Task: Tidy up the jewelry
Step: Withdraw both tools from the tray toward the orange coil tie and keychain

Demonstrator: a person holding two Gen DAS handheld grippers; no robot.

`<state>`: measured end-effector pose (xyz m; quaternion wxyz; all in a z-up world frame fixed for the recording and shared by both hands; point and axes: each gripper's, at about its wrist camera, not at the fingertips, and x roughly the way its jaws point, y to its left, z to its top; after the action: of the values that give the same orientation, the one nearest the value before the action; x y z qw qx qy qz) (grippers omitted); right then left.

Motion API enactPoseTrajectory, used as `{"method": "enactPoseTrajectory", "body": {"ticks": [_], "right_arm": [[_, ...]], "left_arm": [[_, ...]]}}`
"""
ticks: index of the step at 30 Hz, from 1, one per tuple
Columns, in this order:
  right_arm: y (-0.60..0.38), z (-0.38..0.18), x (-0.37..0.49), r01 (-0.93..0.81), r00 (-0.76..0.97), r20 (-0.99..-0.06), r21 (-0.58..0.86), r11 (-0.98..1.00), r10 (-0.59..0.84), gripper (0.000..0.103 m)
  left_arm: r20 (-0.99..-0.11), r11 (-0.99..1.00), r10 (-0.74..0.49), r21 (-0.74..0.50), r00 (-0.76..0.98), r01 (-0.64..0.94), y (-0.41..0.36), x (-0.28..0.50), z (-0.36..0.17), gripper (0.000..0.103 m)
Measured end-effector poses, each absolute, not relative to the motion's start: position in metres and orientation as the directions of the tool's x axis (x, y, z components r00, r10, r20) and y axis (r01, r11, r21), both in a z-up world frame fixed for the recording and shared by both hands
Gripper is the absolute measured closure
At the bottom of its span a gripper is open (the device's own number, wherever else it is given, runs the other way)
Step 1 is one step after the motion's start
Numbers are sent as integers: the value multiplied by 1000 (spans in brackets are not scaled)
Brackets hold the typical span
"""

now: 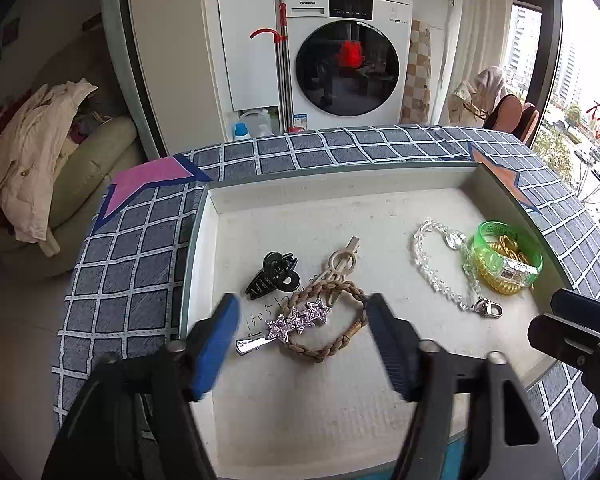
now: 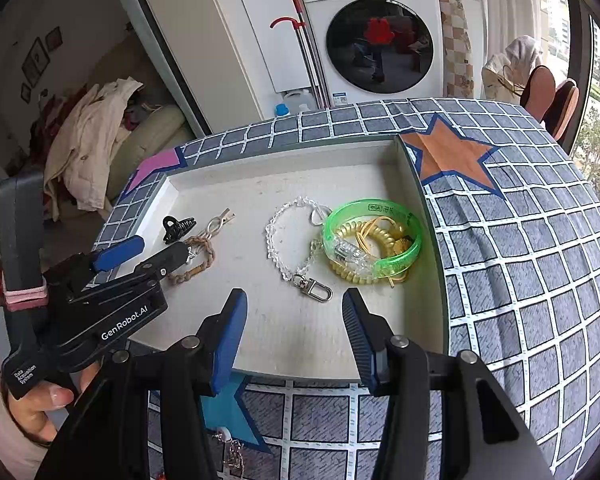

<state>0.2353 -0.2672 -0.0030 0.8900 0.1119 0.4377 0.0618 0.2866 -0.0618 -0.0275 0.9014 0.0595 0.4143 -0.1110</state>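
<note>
A shallow white tray (image 1: pixel 340 184) lies on the checked tablecloth. In its left part are a star-studded hair clip (image 1: pixel 296 322), a braided brown bracelet (image 1: pixel 340 344), a black claw clip (image 1: pixel 274 276) and a beige clip (image 1: pixel 342 264). My left gripper (image 1: pixel 302 316) hangs open just above the star clip and bracelet, its pads touching neither. To the right lie a clear bead chain (image 2: pixel 276 240) and a green bangle (image 2: pixel 374 206) around a yellow coil (image 2: pixel 352 274). My right gripper (image 2: pixel 294 300) stands open over the tray's near part, behind the chain's metal clasp (image 2: pixel 314 290), with nothing between its fingers.
A person's hand (image 2: pixel 40 400) holds the left tool. Another small chain (image 2: pixel 232 452) lies on a blue star patch by the table's near edge. An orange star patch (image 2: pixel 452 156) is right of the tray. Beyond the table stand a washing machine (image 1: pixel 346 60) and a sofa with clothes (image 1: pixel 32 152).
</note>
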Motion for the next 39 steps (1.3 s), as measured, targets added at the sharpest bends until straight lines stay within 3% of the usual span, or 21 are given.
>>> {"method": "enactPoseTrajectory", "body": {"ticks": [6, 9, 12, 15, 28, 39], "right_arm": [[-267, -3, 234, 0, 616, -761, 257, 966, 202, 39], [-271, 2, 230, 13, 645, -737, 273, 962, 201, 21], [-275, 6, 225, 19, 666, -716, 293, 956, 206, 21], [-278, 10, 219, 24, 689, -697, 294, 956, 197, 0], [-278, 21, 181, 8, 661, -718, 296, 955, 217, 0], [-273, -11, 131, -3, 567, -790, 282, 959, 234, 0]], "left_arm": [[-741, 972, -151, 11, 655, 237, -57, 284, -20, 0], [-735, 973, -139, 24, 663, 231, -54, 279, -17, 0], [-735, 974, -142, 17, 664, 227, -47, 272, -15, 0], [-735, 973, -151, 7, 662, 230, -39, 263, -13, 0], [-744, 974, -163, -17, 648, 226, -8, 202, -17, 0], [-786, 937, -257, -61, 562, 344, -7, 138, -37, 0]]}}
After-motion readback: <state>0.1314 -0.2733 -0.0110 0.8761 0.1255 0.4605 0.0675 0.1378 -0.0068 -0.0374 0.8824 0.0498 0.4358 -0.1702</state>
